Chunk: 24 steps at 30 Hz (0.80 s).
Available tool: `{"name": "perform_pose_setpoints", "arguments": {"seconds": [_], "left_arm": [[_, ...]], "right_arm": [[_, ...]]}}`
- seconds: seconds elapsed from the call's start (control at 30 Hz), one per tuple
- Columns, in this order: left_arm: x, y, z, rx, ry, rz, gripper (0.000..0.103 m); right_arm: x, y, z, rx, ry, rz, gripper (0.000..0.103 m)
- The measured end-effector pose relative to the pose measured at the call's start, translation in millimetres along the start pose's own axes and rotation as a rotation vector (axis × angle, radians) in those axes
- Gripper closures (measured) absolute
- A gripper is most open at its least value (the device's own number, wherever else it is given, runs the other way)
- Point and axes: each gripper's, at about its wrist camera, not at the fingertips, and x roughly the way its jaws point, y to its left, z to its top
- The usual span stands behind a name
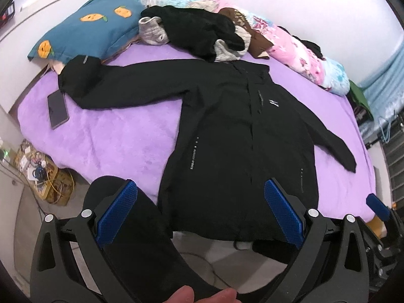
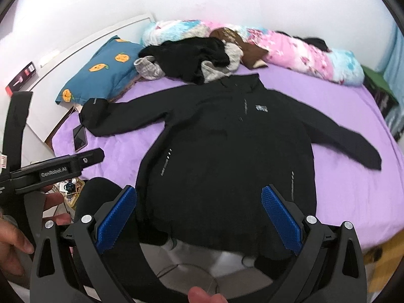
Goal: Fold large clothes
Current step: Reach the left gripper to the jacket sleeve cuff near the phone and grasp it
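A large black jacket (image 1: 234, 131) lies spread flat, front up, on the purple bed cover (image 1: 121, 141), both sleeves stretched out to the sides and its hem hanging over the near bed edge. It also shows in the right wrist view (image 2: 227, 151). My left gripper (image 1: 200, 189) is open and empty, held above the jacket's hem. My right gripper (image 2: 199, 194) is open and empty, also above the hem. The left gripper's body (image 2: 50, 171) shows at the left of the right wrist view. One blue finger (image 1: 377, 205) of the right gripper shows in the left wrist view.
A phone (image 1: 57, 109) lies on the cover by the left sleeve cuff. A blue pillow (image 1: 85, 27), a heap of dark and grey clothes (image 1: 197, 32) and a rolled floral blanket (image 1: 298, 48) lie along the far side. Clutter with cables (image 1: 43, 174) sits on the floor at left.
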Motion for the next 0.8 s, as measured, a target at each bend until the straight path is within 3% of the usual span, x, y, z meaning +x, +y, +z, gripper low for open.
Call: {"name": "perform_pose_setpoints", "arguments": {"seconds": [0.57, 0.8], "left_arm": [[48, 92, 35, -0.155, -0.023, -0.021, 0.006], [88, 164, 60, -0.296, -0.126, -0.153, 0.006]], "right_arm": [[67, 60, 48, -0.158, -0.003, -0.013, 0.005], [95, 81, 55, -0.198, 0.022, 0.01, 0.005]]}}
